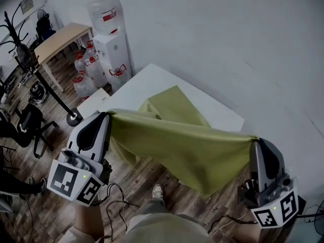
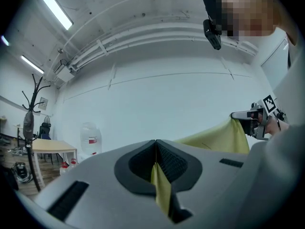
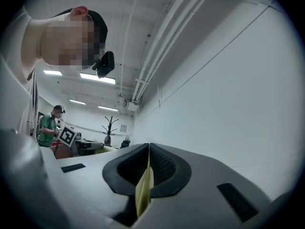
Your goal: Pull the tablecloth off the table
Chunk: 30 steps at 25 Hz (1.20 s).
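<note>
Left claw (image 1: 108,114): jaws are closed together on an edge of the tablecloth (image 1: 187,146). In the left gripper view a thin yellow-green strip of the fabric is seen pinched between the ribbed pads (image 2: 167,162).

Right claw (image 1: 254,140): likewise clamped on the tablecloth. In the right gripper view a narrow fold of the cloth is seen squeezed in the slot between the pads (image 3: 159,163).

Tablecloth: olive-green, held up in the air between the two claws. Its upper edge is drawn in a fairly straight line from the left claw across to the right claw, and the rest is left hanging below in a loose sag, with a point drooping over the wooden floor (image 1: 55,206). The far part of the cloth is laid on the white bench (image 1: 147,82), rumpled into a ridge toward the middle. Much of the bench top at the left and the far right is seen bare.

Both claws are held on the near side of the bench, well apart from each other, at about the same height.

Surroundings: a water dispenser (image 1: 114,49) with a bottle on top is stood against the wall just beyond the bench's left corner, with several water bottles (image 1: 83,77) grouped on the floor beside it. A wooden table (image 1: 61,39), a coat stand (image 1: 38,75) and an office chair (image 1: 28,123) are noted further left. Cables (image 1: 119,201) are trailed over the floor near the person's shoe (image 1: 158,191).
</note>
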Available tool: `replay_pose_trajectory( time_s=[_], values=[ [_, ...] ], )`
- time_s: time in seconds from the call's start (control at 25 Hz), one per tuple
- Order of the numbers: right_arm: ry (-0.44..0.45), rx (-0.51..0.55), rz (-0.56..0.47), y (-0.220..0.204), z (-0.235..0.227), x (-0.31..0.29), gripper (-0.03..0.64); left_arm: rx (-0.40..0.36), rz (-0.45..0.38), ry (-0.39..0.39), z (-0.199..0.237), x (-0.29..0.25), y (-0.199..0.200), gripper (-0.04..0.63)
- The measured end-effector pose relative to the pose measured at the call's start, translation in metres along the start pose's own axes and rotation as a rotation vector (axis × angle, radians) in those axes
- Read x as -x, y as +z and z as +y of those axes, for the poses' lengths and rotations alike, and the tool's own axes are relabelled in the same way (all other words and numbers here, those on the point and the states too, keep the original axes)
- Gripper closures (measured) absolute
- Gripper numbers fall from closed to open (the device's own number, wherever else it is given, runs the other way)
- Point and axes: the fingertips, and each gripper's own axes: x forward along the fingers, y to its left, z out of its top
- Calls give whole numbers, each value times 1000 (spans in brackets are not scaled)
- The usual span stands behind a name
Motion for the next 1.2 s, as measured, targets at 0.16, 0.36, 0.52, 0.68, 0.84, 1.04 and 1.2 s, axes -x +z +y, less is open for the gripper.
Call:
replay_pose_trajectory(
  time_s=[0.16, 0.36, 0.52, 0.68, 0.84, 1.04, 1.2],
  values=[
    [27, -2, -48, 21, 21, 58, 588, -19, -28, 26, -35, 50, 20, 575],
    [63, 3, -79, 34, 47, 135, 588, -17, -45, 58, -84, 121, 24, 575],
    [85, 17, -87, 44, 65, 202, 588, -15, -48, 72, -128, 180, 25, 575],
    [89, 22, -68, 48, 83, 262, 588, 6, -26, 76, -171, 235, 18, 575],
    [85, 29, -37, 40, 96, 312, 588, -3, 6, 74, -206, 276, 8, 575],
    [83, 18, -2, 39, 109, 370, 588, -6, 29, 67, -247, 321, 10, 575],
    [85, 12, 16, 38, 116, 400, 588, -10, 44, 64, -268, 346, 13, 575]
  ],
)
